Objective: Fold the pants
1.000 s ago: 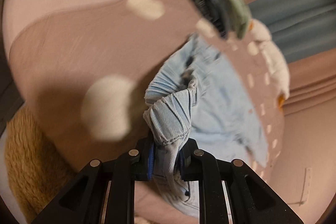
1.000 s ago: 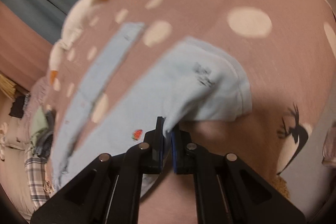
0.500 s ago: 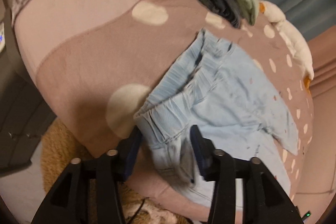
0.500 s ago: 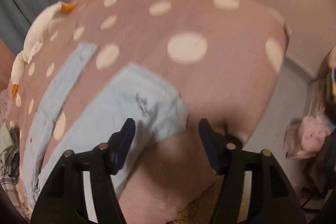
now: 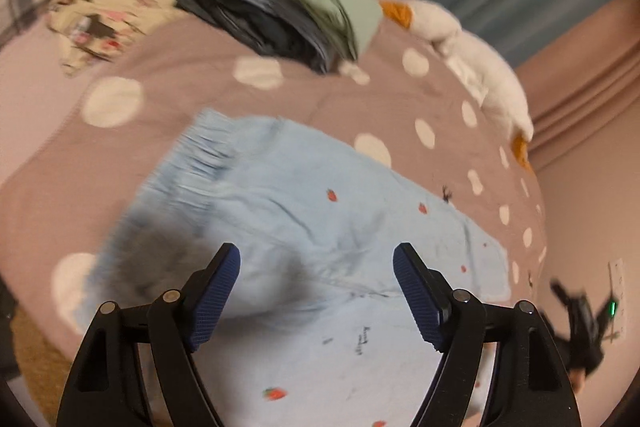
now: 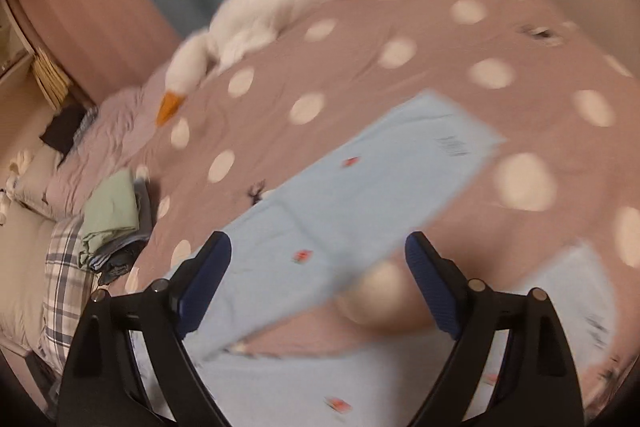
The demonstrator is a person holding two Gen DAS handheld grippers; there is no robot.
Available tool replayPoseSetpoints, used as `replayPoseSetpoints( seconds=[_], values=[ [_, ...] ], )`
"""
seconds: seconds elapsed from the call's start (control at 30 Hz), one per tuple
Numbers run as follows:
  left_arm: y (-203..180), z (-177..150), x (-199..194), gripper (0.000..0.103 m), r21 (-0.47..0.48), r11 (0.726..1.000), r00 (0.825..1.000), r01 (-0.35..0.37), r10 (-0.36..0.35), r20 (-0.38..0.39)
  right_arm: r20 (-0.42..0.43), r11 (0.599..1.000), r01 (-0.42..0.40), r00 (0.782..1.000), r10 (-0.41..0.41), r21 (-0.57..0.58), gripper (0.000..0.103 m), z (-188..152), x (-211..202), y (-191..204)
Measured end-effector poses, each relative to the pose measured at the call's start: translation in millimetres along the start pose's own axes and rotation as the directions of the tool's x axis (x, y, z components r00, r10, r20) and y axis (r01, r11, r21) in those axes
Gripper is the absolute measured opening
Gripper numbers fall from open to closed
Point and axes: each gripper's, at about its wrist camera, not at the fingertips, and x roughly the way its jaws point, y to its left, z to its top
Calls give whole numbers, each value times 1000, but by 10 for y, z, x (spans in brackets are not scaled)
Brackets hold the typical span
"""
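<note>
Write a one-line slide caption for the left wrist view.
Open left gripper hovers over light blue strawberry-print pants spread on a polka-dot bedspread.

The pants (image 5: 320, 227) are spread flat on the bed (image 5: 168, 131), with the waistband (image 5: 200, 155) at the left and the legs stretched to the right. In the right wrist view, one leg (image 6: 360, 195) is laid toward the far right and the other is seen at the near right edge. A stack of folded clothes (image 5: 288, 15) is placed on the bed beyond the waistband. A plush goose (image 5: 472, 55) is laid along the far edge of the bed. Each tool is held above the near part of the pants.
</note>
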Motion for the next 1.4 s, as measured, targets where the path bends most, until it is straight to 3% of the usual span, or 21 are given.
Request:
replayPoseSetpoints(
  seconds=[0.13,0.23,0.33,0.43,0.53,0.6,0.67,0.77,0.83,0.87,0.97,1.1,1.2,1.27,1.4],
  values=[
    [-28,-56,369,79,-25,999,994,-25,22,-110,-189,998,28,982,-18,52,86,193,950,225],
    [30,-103,519,80,-62,997,986,-45,35,-160,-268,987,151,955,-129,63,78,295,1578,320],
    [38,-118,505,81,-78,996,987,-51,38,-159,-262,962,265,934,-241,59,76,387,1920,379],
    [62,-74,476,87,-108,994,989,-35,19,-146,-203,936,352,916,-345,-1,78,496,2090,442],
    [112,-35,482,94,-163,987,989,9,-32,-143,-187,919,394,902,-389,-11,75,536,2167,420],
    [127,-7,518,94,-201,979,987,18,-49,-151,-166,902,433,888,-428,-12,56,534,2161,407],
    [148,15,540,94,-227,974,987,19,-55,-152,-137,878,478,869,-476,-20,19,562,2123,379],
    [163,39,514,94,-262,964,992,46,-75,-104,-137,920,392,912,-388,1,7,568,1951,246],
    [145,59,499,94,-280,958,993,64,-88,-75,-120,948,317,943,-312,23,5,534,1744,202],
    [129,71,479,94,-286,955,993,73,-96,-65,-81,964,259,964,-255,53,5,492,1513,161],
    [53,137,482,94,-298,950,990,96,-121,-68,28,991,98,994,-101,93,5,288,829,61],
    [-83,206,490,92,-311,943,989,120,-139,-41,130,996,-27,991,15,91,5,-157,154,11],
    [-214,264,592,89,-297,948,991,112,-127,-32,138,991,-79,988,63,107,5,-581,-113,-72],
    [-323,299,759,82,-288,953,991,98,-121,-65,127,988,-83,990,67,130,5,-754,-100,-157],
    [-502,378,1176,80,-264,962,984,77,-116,-134,108,990,-46,994,32,134,5,-994,9,-283]
  ],
)
